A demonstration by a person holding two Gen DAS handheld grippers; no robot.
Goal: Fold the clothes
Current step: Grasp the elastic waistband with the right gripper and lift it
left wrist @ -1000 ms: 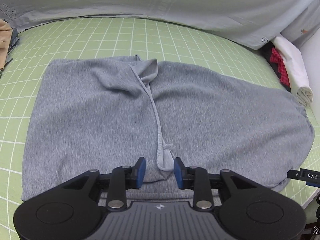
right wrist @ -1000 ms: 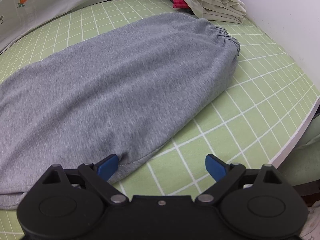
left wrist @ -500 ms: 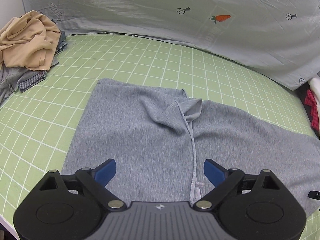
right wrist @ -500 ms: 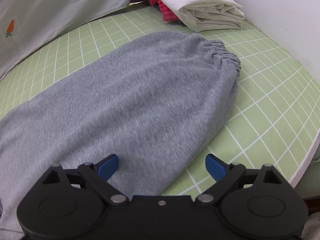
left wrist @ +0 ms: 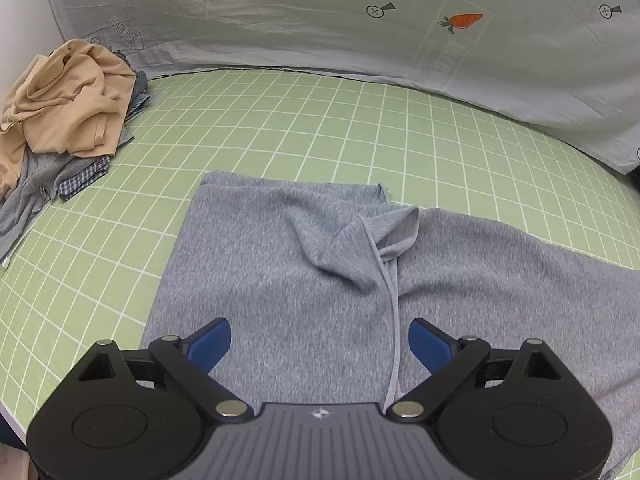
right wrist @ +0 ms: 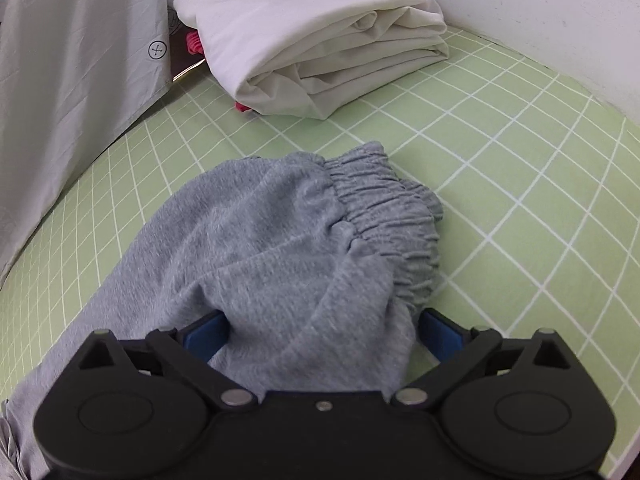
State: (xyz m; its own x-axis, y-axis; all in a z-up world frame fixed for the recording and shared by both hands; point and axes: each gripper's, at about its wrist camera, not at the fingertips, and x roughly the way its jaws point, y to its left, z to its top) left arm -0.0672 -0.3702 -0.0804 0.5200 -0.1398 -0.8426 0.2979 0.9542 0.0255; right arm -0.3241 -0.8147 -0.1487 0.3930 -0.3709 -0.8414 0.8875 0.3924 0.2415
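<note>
Grey garment [left wrist: 288, 280]: spread on the green grid mat [left wrist: 320, 128], centre to lower right of the left wrist view; a fold bunched near mid-frame with a drawstring [left wrist: 394, 320] trailing down toward the camera.
Elastic cuff [right wrist: 384, 216]: gathered end of the same grey garment, centre of the right wrist view, cloth humped up behind it.
Left gripper [left wrist: 319, 340]: jaws wide apart, released — nothing pinched; the garment lies under them, the drawstring running between them nearer the right-hand pad.
Right gripper [right wrist: 322, 330]: jaws opening, straddling the humped grey cloth — fabric between the blue pads, not pinched.
Folded white cloth [right wrist: 320, 40]: top centre of the right view, red fabric [right wrist: 194, 42] showing beneath.
Tan and checked heap [left wrist: 64, 104]: upper left of the left view.
Grey carrot-print sheet [left wrist: 360, 20]: across the top.
</note>
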